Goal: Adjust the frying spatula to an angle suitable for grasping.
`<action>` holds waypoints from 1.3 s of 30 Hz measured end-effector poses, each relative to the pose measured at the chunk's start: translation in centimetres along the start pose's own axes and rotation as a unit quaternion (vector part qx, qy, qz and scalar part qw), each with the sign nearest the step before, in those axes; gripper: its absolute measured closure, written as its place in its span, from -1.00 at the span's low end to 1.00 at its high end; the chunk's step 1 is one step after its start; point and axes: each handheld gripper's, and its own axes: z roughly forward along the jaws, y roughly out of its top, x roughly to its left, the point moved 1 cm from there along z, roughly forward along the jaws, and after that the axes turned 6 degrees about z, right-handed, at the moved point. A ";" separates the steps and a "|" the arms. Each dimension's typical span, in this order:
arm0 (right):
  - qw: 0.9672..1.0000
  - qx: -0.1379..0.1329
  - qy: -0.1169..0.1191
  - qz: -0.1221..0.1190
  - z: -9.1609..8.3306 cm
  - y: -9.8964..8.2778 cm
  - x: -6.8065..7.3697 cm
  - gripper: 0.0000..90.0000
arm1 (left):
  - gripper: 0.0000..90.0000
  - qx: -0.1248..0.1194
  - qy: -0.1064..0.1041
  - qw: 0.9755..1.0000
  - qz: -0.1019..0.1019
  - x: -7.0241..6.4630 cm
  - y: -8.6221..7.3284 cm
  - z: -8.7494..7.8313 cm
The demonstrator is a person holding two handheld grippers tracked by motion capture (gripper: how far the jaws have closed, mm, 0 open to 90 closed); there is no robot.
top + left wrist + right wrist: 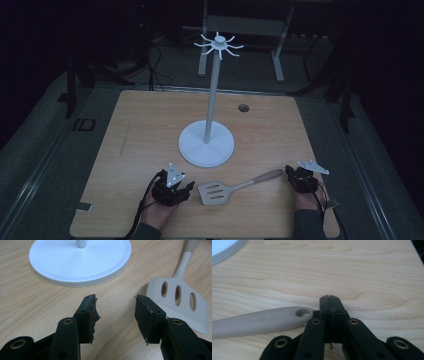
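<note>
One white hook stand [206,145], one slotted spatula [216,192], and two hand-held grippers, left hand-held gripper [188,188] and right hand-held gripper [290,172], on one surface [140,130].

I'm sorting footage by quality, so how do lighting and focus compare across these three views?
High view: dim, surroundings nearly black, only the light wooden table and white hook stand stand out. Left gripper view: brighter, the grey slotted spatula slightly soft. Right gripper view: evenly lit, wood grain sharp, the near jaws slightly blurred.
</note>
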 end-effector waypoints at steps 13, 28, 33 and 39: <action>0.999 0.019 0.037 0.004 0.3 -0.2 0.6 1.00 | 0.15 -0.009 -0.003 1.000 -0.004 0.2 0.8 -0.3; 0.989 0.028 0.131 -0.070 0.3 -0.4 7.6 1.00 | 0.14 -0.005 -0.012 1.000 0.010 -0.3 2.4 -0.1; 0.988 0.020 0.124 -0.095 0.5 -0.1 8.9 1.00 | 0.14 -0.005 -0.017 1.000 0.018 -0.7 3.1 0.2; 0.988 0.016 0.127 -0.083 0.2 0.0 8.3 0.98 | 0.14 -0.003 -0.027 0.999 0.032 -1.2 4.4 0.8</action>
